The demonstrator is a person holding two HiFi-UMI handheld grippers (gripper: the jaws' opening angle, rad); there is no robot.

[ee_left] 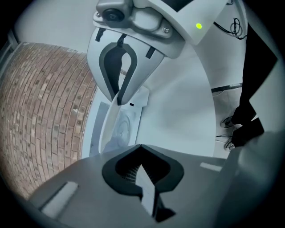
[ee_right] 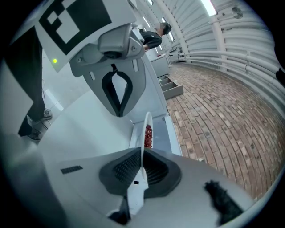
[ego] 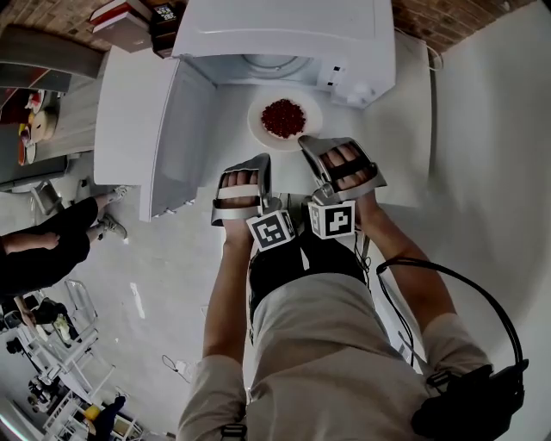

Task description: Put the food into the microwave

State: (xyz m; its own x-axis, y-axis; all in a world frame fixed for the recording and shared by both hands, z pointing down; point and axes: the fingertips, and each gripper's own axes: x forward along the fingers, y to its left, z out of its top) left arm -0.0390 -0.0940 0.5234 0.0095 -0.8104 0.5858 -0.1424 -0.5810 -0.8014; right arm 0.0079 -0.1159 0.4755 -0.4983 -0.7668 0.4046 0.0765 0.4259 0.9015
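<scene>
plate (ego: 255,121) rim sits clenched in right gripper (ego: 303,140) jaws; left gripper (ego: 265,159) jaws closed, empty, just beside.

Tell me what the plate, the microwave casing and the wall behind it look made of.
Plate: white, smooth, with a thin rim; probably glazed ceramic, possibly melamine.
Microwave casing: white and smooth with flat panels; painted metal or plastic, can't tell which.
Wall: reddish-brown brick, matt, with visible mortar joints.
</scene>
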